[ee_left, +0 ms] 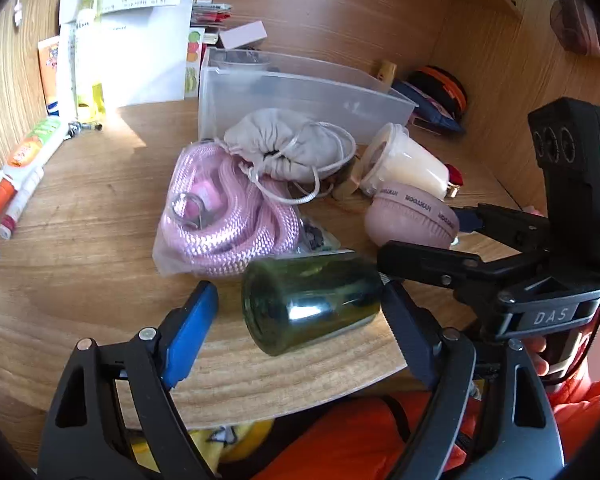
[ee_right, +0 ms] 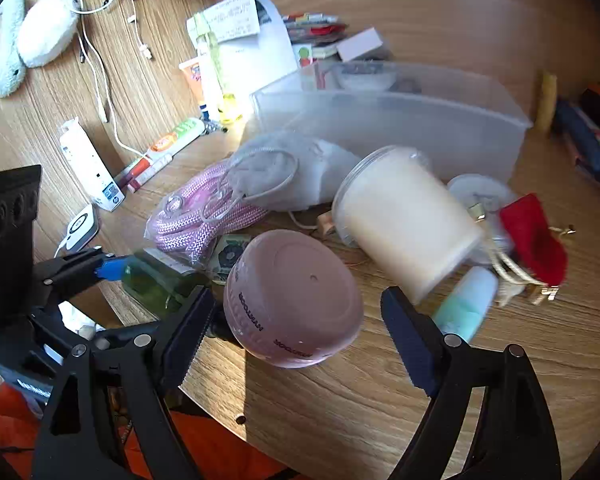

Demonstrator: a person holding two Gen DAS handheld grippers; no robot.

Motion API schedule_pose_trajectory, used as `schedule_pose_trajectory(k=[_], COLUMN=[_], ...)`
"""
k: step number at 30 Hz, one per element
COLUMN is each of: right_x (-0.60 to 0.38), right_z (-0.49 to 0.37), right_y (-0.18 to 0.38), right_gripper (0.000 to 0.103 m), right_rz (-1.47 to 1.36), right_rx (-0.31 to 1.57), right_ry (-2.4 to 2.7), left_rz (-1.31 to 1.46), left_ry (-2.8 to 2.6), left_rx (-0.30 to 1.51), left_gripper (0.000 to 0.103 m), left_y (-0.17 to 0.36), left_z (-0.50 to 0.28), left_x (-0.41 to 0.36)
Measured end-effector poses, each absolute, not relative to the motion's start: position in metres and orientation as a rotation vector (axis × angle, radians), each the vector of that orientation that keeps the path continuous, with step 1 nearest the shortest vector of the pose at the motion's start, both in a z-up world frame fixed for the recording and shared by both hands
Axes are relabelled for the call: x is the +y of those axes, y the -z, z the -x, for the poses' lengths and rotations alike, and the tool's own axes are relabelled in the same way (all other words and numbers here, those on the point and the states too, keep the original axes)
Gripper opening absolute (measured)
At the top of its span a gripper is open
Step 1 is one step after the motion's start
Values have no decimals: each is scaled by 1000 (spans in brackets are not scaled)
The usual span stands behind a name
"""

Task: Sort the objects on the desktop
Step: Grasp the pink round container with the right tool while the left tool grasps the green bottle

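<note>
Sorting barely begun — green glass jar (ee_left: 312, 300), pink rope (ee_left: 220, 216), candle jar (ee_right: 404, 220), pink case (ee_right: 296, 300) lie outside clear bin (ee_left: 300, 92). Left gripper (ee_left: 300, 316) and right gripper (ee_right: 296, 332) — jaws spread, pinching nothing.

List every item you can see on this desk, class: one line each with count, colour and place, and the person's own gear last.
glass jar: one, dark green, on its side at the desk's near edge, between the left gripper's fingers.
round case: one, pink, lettered band, between the right gripper's fingers.
candle jar: one, cream, tipped over behind the case.
rope: one coil, pink, bagged, centre.
drawstring pouch: one, grey, behind the rope.
storage bin: one, translucent, at the back.
red pouch: one, right.
left gripper: black, blue pads, open.
right gripper: black, open.
</note>
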State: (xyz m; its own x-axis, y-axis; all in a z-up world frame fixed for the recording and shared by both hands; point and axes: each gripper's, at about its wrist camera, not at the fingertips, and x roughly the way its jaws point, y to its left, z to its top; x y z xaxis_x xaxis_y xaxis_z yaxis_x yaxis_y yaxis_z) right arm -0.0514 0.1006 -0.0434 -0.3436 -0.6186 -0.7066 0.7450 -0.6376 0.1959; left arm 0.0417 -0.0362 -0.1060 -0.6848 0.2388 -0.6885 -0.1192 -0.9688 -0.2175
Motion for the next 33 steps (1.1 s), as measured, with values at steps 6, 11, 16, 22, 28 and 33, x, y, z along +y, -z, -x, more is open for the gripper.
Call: schedule_pose_trajectory(k=[6, 11, 16, 22, 28, 33], right_x=[99, 93, 94, 102, 111, 115], right_z=[65, 65, 61, 59, 54, 49], right_y=[50, 50, 49, 47, 36, 27], right_gripper=[74, 63, 63, 63, 63, 63], right_rz=[-1033, -1020, -993, -982, -923, -897], right_rx=[132, 150, 167, 159, 140, 116], right_ry=[2002, 2005, 2029, 2042, 2065, 2033], left_rz=[1111, 1100, 1099, 1107, 1094, 1054], left_ry=[-2702, -2694, -2722, -2734, -2764, -2792], left_rx=[-248, -272, -282, -287, -259, -226], left_gripper=[80, 69, 68, 64, 64, 64], left_y=[107, 107, 105, 105, 98, 86], left_z=[-38, -39, -39, -43, -52, -58], left_x=[-36, -37, -35, -37, -35, -33])
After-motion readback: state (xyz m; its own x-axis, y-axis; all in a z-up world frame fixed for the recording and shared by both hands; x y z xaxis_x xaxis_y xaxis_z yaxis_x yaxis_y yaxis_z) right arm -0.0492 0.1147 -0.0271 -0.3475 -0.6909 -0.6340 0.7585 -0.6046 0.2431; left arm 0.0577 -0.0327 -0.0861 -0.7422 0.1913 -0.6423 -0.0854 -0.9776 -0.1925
